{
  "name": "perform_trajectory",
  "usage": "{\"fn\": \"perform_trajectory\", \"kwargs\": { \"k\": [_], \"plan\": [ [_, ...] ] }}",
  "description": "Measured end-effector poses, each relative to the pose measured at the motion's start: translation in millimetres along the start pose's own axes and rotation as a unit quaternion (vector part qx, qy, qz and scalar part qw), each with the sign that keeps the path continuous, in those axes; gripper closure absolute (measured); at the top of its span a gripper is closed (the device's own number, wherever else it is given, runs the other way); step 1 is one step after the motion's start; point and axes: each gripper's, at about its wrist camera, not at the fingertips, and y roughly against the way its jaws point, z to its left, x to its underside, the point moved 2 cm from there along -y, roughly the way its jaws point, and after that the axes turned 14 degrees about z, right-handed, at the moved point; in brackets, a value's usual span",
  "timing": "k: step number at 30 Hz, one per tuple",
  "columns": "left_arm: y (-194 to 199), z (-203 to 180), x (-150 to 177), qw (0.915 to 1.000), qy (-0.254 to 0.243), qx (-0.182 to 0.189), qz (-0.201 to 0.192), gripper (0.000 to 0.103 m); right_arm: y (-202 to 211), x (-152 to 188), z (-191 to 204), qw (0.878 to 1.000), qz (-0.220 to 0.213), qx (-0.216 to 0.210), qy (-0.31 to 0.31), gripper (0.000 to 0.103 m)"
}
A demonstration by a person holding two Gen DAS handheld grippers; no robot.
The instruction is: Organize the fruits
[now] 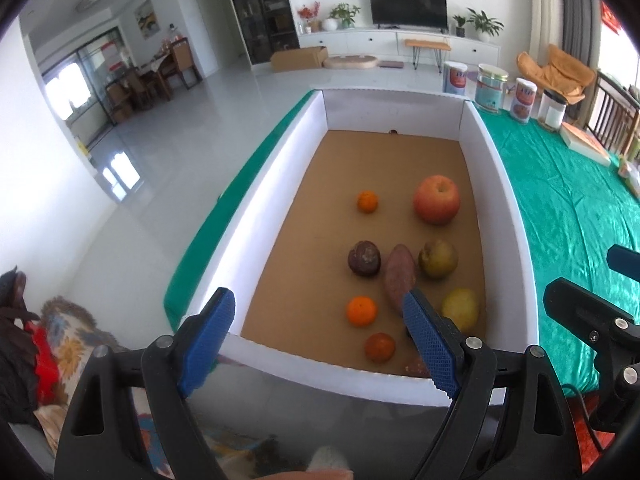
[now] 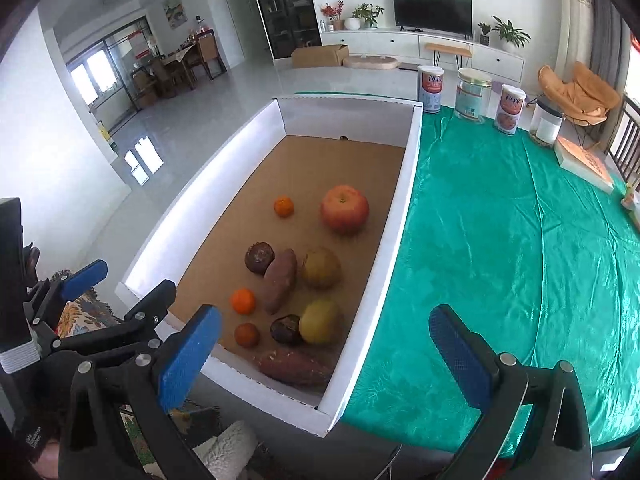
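Fruits sitting in the box, both grippers waiting with nothing in them

Fruits are lying loose on the brown floor of a white box [image 2: 404,184] that is sitting on a surface with a green cloth [image 2: 520,240]. A big red apple [image 2: 344,209] and a small orange [image 2: 283,206] are sitting near the middle, a little apart from each other. Closer to the near end, a dark round fruit [image 2: 259,257] is touching a long sweet potato [image 2: 281,280], and a brownish pear [image 2: 321,267] is sitting just beside it. Nearer yet, a bright orange [image 2: 243,301], a darker orange [image 2: 246,335], a yellow fruit [image 2: 320,321] and a small dark fruit [image 2: 285,330] are crowding close together. A second sweet potato [image 2: 296,366] is lying along the near wall.

The left gripper [image 1: 320,340] is hanging over the near edge of the box with its blue fingers [image 1: 216,332] spread wide and holding nothing. The right gripper [image 2: 320,360] is hanging by the near corner, partly over the green cloth, and its fingers [image 2: 460,356] are wide open too, with nothing in them.

I am guessing this is a pause between pick-ups. The fruits are looking mixed up, not grouped by kind, but whether sorting is starting or ending I cannot tell. Any next grab is calling for going down slowly around one fruit without bumping its close neighbours
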Motion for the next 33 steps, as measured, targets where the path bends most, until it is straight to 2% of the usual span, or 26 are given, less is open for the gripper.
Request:
{"fn": "perform_trajectory", "kwargs": {
  "k": [15, 20, 33],
  "plan": [
    [-11, 20, -10, 0.9987, 0.023, 0.040, 0.021, 0.015, -7, -5, 15, 1.000, 0.030, -0.002, 0.003, 0.000],
    [-10, 23, -11, 0.9988, 0.024, 0.039, 0.018, 0.015, -3, -9, 19, 1.000, 0.022, 0.011, 0.005, 0.000],
    [-18, 24, -13, 0.9983, 0.027, 0.044, 0.025, 0.015, -12, -7, 25, 0.999, 0.040, 0.026, 0.009, 0.000]
  ]
}}
